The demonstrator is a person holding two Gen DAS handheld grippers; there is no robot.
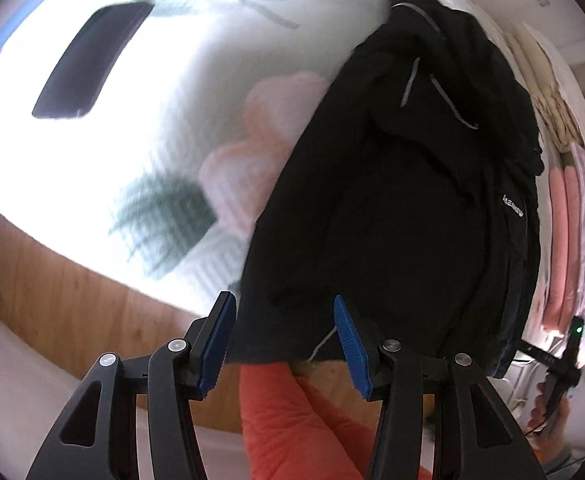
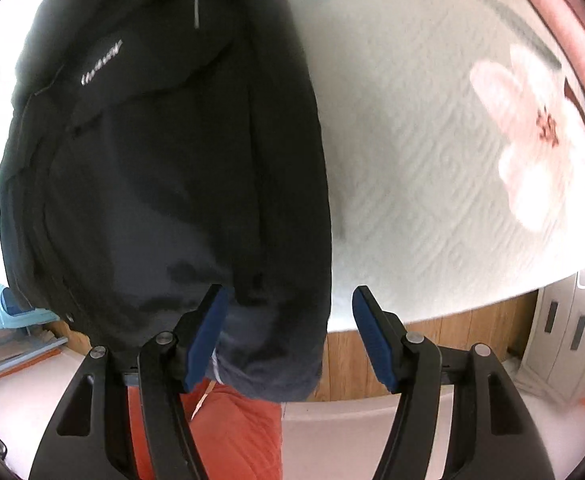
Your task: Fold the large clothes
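Left wrist view: left tongs (image 1: 284, 336) spread, nothing pinched, over the near hem of a black jacket (image 1: 404, 184) lying on the floral bed cover (image 1: 180, 148). Right wrist view: right tongs (image 2: 288, 332) spread, empty; jacket (image 2: 164, 168) draped to the bed's near edge, orange trousers (image 2: 240, 432) below.

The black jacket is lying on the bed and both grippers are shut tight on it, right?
Not quite. The black jacket does lie on the bed, but both grippers are open: the left gripper in the left wrist view, the right gripper in the right wrist view.
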